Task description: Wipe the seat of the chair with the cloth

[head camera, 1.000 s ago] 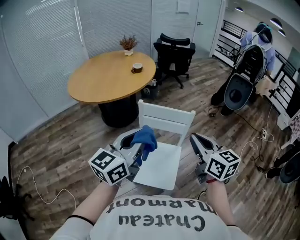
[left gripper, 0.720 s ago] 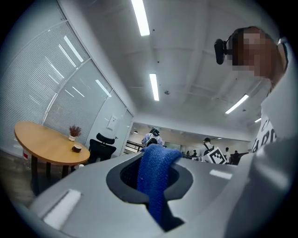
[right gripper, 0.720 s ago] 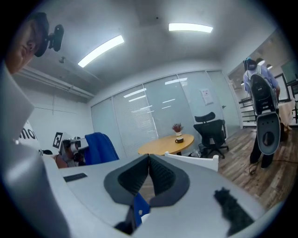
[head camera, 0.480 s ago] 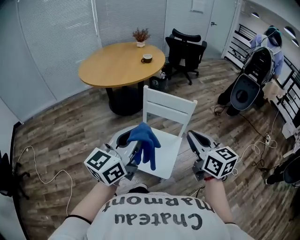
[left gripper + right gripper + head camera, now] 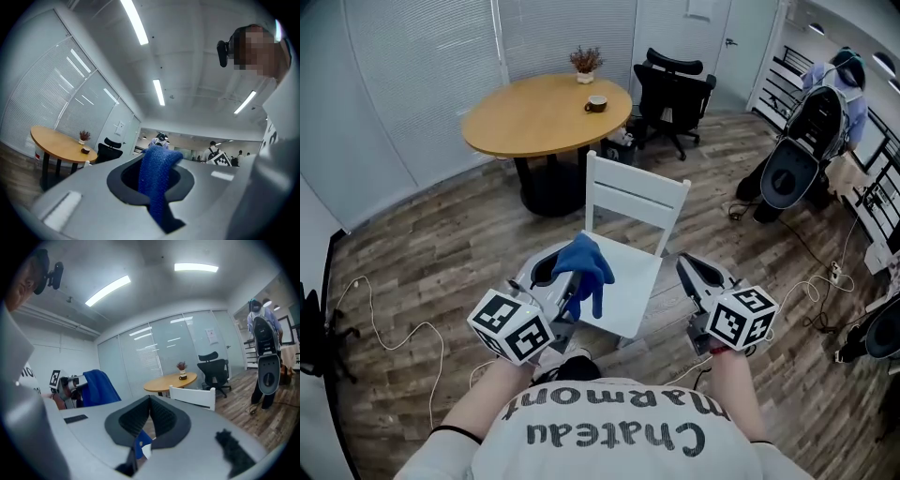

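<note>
Here left gripper [image 5: 565, 287] clamps cloth [image 5: 584, 262] above chair [image 5: 630, 286]; right gripper [image 5: 688, 270] closed, empty; table [image 5: 534, 122] beyond.

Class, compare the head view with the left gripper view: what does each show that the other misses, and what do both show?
Head view only: the chair seat, white and bare. Left gripper view only: the ceiling lights. Both: the blue cloth clamped in the left gripper, and the round table beyond.

A cup [image 5: 595, 103] and a small plant [image 5: 586, 62] are placed on the round wooden worktop [image 5: 525, 119]; a black office chair [image 5: 675, 91] is seen near it.
</note>
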`<control>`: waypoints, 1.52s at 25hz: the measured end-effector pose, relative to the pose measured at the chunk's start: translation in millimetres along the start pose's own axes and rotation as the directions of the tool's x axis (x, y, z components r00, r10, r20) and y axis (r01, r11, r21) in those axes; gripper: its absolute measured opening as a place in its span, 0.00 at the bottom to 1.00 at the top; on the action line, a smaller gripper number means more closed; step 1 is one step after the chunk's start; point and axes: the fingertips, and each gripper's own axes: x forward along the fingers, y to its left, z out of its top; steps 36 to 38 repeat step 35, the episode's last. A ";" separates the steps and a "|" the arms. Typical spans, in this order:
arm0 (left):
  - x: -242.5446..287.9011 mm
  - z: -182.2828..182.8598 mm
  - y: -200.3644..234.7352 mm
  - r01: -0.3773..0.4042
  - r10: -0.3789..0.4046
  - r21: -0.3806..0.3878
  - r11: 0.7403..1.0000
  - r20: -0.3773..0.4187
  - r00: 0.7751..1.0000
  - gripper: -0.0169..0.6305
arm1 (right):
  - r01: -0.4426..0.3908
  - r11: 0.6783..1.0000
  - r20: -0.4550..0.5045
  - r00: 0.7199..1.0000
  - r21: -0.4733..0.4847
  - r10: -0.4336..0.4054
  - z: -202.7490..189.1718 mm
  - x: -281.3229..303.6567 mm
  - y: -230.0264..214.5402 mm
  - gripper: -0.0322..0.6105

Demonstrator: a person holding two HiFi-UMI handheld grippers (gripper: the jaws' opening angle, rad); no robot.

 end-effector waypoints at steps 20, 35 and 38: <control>-31.9 -12.2 -25.8 -0.028 0.028 -0.007 1.000 -0.009 1.000 0.06 | -0.024 0.999 -0.043 0.999 -0.030 0.023 -19.9 -27.4 23.3 0.07; -39.0 -16.1 -39.1 -0.035 0.035 0.002 0.999 -0.007 0.999 0.06 | -0.036 0.999 -0.046 0.998 -0.019 0.035 -28.1 -39.6 24.0 0.07; -39.0 -16.1 -39.1 -0.035 0.035 0.002 0.999 -0.007 0.999 0.06 | -0.036 0.999 -0.046 0.998 -0.019 0.035 -28.1 -39.6 24.0 0.07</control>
